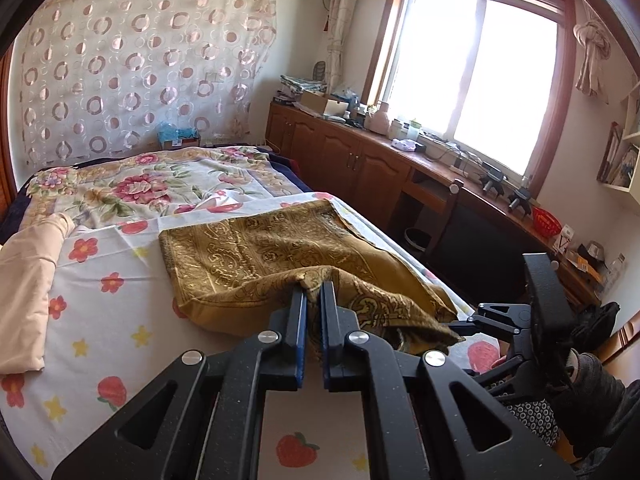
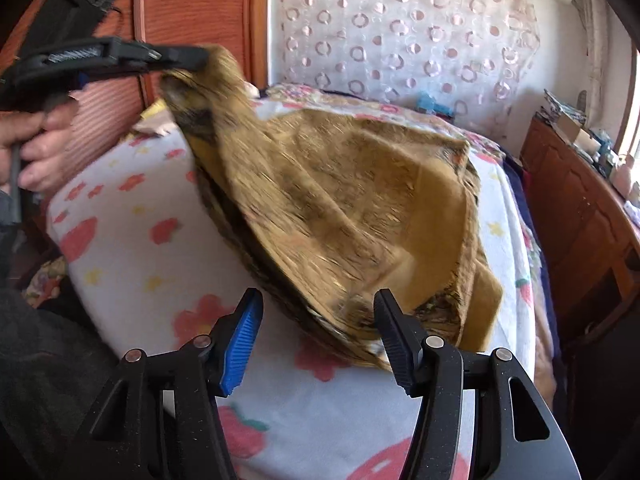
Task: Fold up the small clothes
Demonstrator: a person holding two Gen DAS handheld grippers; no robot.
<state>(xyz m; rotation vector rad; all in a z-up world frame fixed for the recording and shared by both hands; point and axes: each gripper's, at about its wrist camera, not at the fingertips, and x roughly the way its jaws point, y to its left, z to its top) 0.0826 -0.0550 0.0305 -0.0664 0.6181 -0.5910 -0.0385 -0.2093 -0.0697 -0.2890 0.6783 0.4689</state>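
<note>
Right up against the lens, our left gripper (image 1: 313, 294) has its black fingers with blue pads pinched together on a raised edge of the mustard-gold brocade cloth with the paisley pattern (image 1: 272, 256), tenting it up off the bed. Over on the right wrist view, our right gripper (image 2: 318, 312) sits with its fingers spread wide, and the cloth's near bottom corner is just in front of the gap, maybe brushing the right finger; that view is motion-blurred, so we can't swear to contact.

So we'd call this mid-fold: one edge lifted by the left, the right one lining up for its own grab. Next move, we reckon, is nudging the right gripper forward so the corner actually sits between the pads, closing on it, then carrying both held points across to the far edge together so the fold lands square.

Further out, the rest of the cloth lies spread on the white bedsheet printed with strawberries and flowers (image 1: 104, 304). A pale peach folded garment (image 1: 24, 284) rests off to the left, well apart from the cloth. Beyond that is the floral quilt (image 1: 132, 188).
</note>
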